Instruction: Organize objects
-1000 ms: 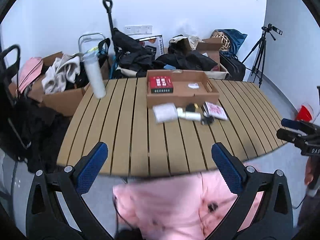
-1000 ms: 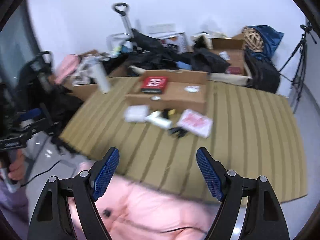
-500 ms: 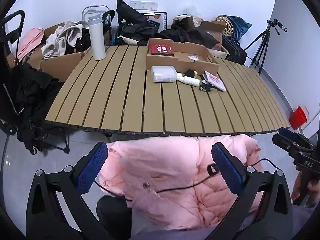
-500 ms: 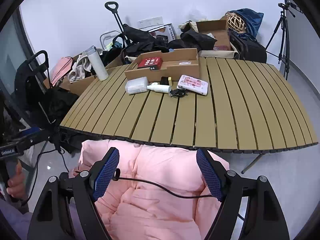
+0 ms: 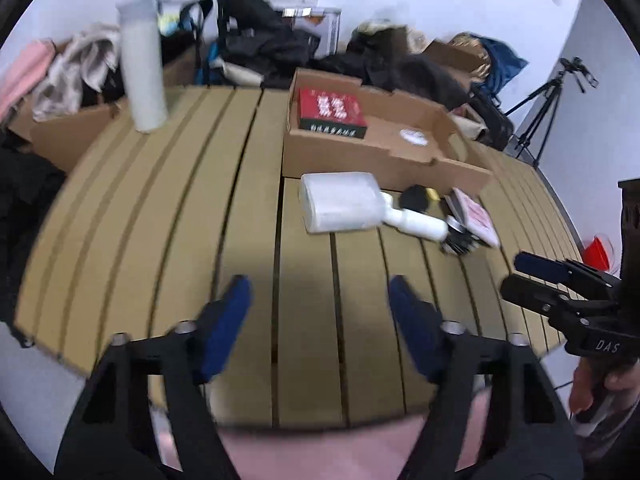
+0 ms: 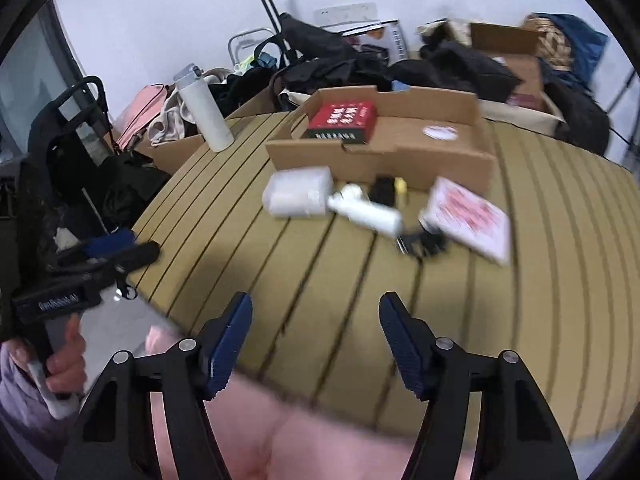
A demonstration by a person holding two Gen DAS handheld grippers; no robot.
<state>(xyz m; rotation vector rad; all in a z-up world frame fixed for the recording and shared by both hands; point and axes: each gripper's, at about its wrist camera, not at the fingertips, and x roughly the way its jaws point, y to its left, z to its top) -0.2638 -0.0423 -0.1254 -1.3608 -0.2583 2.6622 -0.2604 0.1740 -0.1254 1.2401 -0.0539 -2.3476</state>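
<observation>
Motion blur over both views, red box (image 5: 331, 112) label illegible, black item (image 6: 426, 242) beside the pink packet (image 6: 470, 216) unidentifiable, worktop (image 5: 160, 220) near edge cut off.

A slatted tan table (image 5: 168, 216) fills the middle of the room, under even, soft light that leaves a faint shadow on its near slats. Behind it a plain white wall (image 6: 160, 12) carries a socket strip (image 6: 346, 11), and along its foot lie cardboard boxes (image 6: 516, 52), dark bags (image 5: 260, 44) and loose clothes (image 5: 76, 68). A black tripod (image 5: 548, 100) stands at the right on pale grey floor (image 5: 36, 392), and a glass pane (image 6: 28, 92) shows at the far left.
</observation>
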